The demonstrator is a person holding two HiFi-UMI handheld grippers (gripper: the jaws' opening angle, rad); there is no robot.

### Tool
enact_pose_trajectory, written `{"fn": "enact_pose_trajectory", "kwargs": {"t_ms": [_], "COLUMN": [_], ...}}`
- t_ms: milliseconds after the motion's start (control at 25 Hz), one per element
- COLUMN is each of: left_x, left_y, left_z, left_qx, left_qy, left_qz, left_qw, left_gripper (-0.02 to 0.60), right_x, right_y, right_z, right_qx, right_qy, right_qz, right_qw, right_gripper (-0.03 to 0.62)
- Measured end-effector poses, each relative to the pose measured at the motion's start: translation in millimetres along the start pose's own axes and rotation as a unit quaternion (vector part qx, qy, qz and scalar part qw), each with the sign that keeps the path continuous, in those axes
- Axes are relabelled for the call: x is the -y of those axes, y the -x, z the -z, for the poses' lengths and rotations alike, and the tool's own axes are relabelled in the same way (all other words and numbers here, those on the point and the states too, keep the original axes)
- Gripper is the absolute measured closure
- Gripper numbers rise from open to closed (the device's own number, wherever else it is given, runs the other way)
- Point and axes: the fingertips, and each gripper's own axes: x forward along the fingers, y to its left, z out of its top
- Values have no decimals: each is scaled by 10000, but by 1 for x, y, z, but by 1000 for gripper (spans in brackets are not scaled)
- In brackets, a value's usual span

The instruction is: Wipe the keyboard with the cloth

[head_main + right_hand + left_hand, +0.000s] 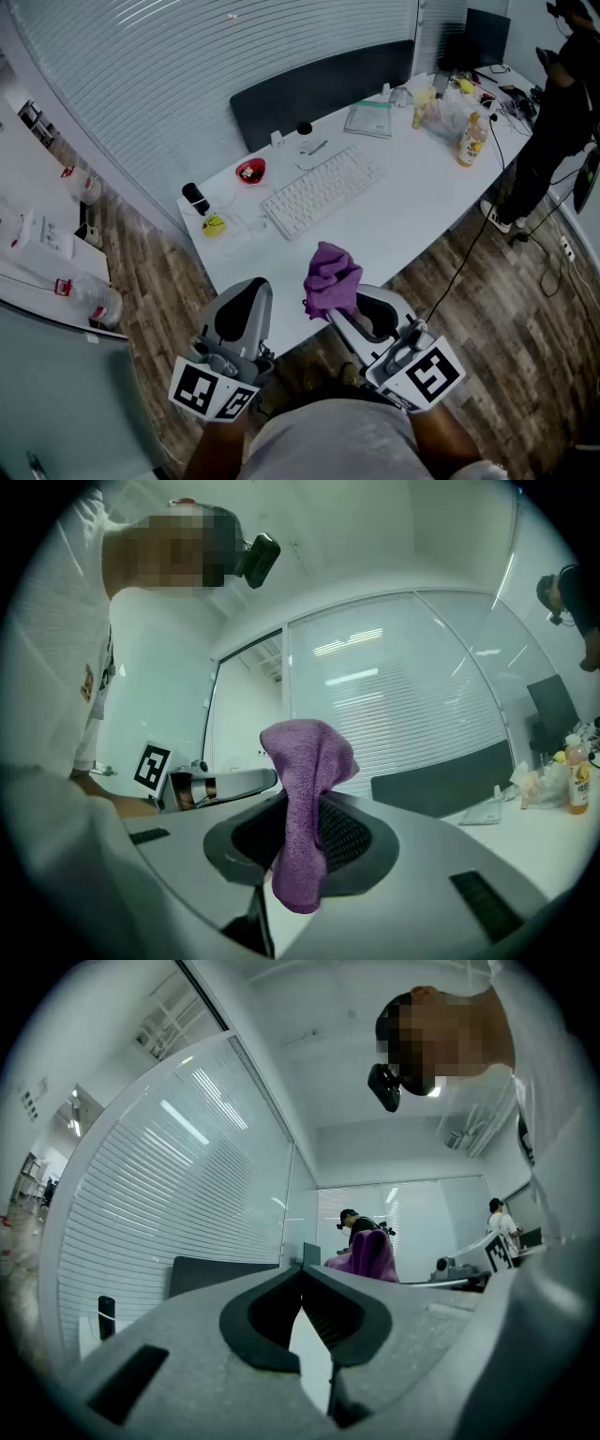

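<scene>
Two hand-held grippers appear low in the head view, short of the near edge of the white surface (403, 230). The right gripper (300, 829) is clenched on the purple cloth (307, 771), which stands bunched above the jaws and hangs a short tail below them. The left gripper (301, 1277), at 9 o'clock of the right one, is clenched on nothing. The keyboard (323, 190) lies slantwise at 12 o'clock of the cloth and well apart from it, so wiping has likely not yet begun.

Probable hazards:
- The cloth is pinched along one narrow fold, so drag across the keys could pull it free.
- The bunched wad offers little flat face, so the hard jaws might strike the keys.
- Nothing steadies the keyboard. A firm stroke could slide it toward the red dish (250, 171) at its 10 o'clock, or the bottle (472, 141) at its 2 o'clock.
</scene>
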Motion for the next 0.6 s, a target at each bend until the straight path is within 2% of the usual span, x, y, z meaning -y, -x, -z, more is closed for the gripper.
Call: {"fn": "enact_pose_trajectory", "kwargs": {"t_ms": [360,600], "left_x": [0,-5], "left_y": [-8,-16], "left_z": [3,8], "left_qx": [-9,-60], "left_qy": [1,66], "left_qz": [-84,-284], "left_qw": [10000,9996], "left_gripper": [566,566], "right_x": [8,19], "right_y": [-2,-2], "right_z": [-3,-5], "right_qx": [19,-37], "right_qy": [-149,-172], "right_qz": [-92,-197], "right_qw": [9998,9997], "right_gripper": [511,511]}}
